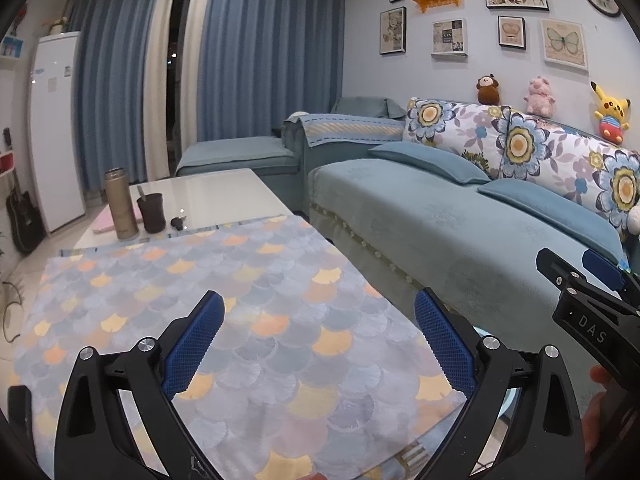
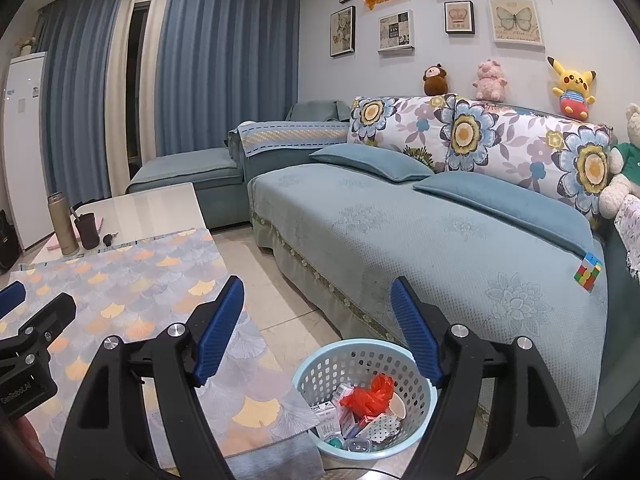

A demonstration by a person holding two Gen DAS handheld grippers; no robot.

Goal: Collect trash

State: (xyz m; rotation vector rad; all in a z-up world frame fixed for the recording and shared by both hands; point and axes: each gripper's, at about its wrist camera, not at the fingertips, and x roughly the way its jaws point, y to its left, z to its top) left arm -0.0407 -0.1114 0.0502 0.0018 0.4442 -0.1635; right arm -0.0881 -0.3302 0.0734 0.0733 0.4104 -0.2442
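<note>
Hovering left gripper [image 1: 318, 344]: fingers released over the scallop-patterned tablecloth [image 1: 240, 320], holding nothing.
Right gripper [image 2: 318, 328]: released above the pale-blue perforated plastic basket [image 2: 424, 400].
Basket: on the floor beside the table's corner, catching trash [image 2: 366, 394].

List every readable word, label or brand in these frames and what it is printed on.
"DAS": on the right claw body, left wrist view.
"GenRobot.AI": on the left claw body, right wrist view.
Cartons in the basket: print too small.
Fridge stickers, wall frames: blurred.
</note>
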